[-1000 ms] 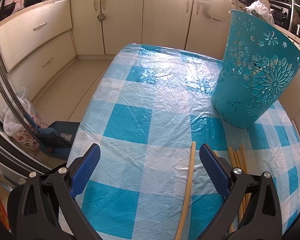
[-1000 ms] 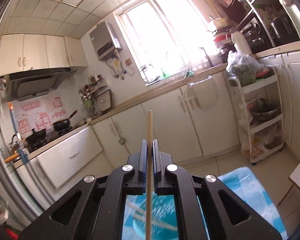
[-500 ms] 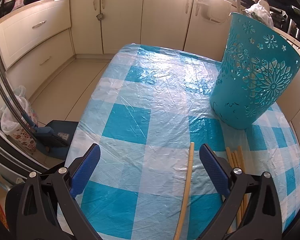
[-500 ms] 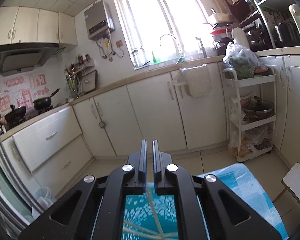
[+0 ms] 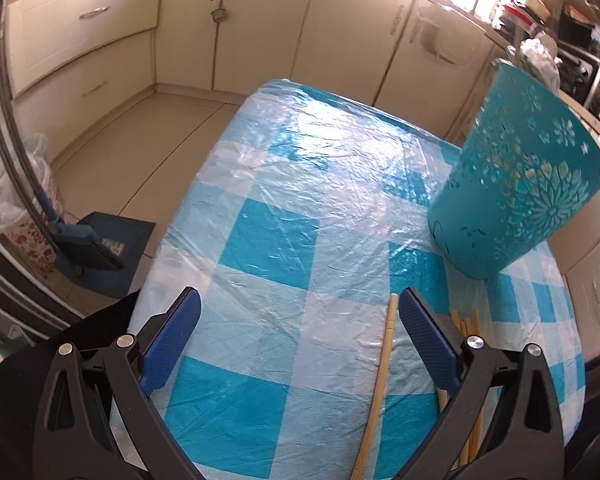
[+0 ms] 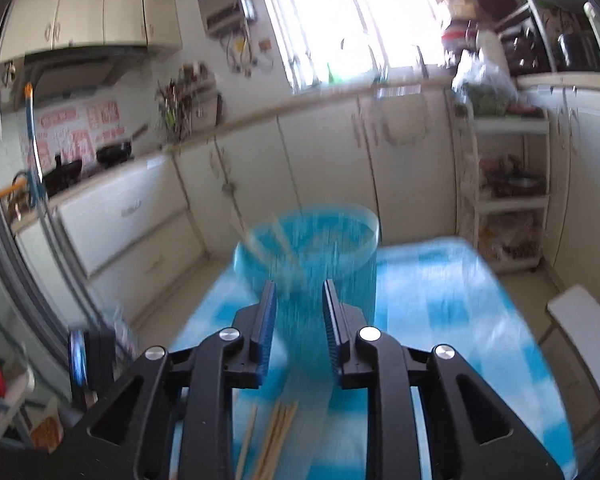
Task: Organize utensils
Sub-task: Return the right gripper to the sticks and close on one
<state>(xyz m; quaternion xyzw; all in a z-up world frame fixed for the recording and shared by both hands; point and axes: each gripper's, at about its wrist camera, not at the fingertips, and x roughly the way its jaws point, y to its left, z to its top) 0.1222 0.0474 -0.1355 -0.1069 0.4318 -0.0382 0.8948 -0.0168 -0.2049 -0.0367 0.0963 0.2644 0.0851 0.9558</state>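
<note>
A teal cut-out basket [image 5: 516,196] stands on the checked table at the right; in the blurred right wrist view the basket [image 6: 308,256] holds a few chopsticks. One wooden chopstick [image 5: 380,380] lies on the cloth just inside the right finger of my open left gripper [image 5: 300,312]. A bundle of chopsticks [image 5: 466,324] lies behind that finger. My right gripper [image 6: 299,300] hangs in front of the basket with its jaws opening and nothing between them. More chopsticks [image 6: 276,436] lie on the cloth below it.
The blue-and-white checked table [image 5: 284,208] drops off at its left edge to the floor, where a dustpan and brush [image 5: 96,252] lie. Kitchen cabinets [image 5: 260,28] run behind. A shelf trolley [image 6: 504,188] and a white stool [image 6: 584,328] stand at the right.
The chopstick that my right gripper was shut on is gone from its jaws, which have parted. The right view has tipped down toward the basket. The left gripper shifted a little.
</note>
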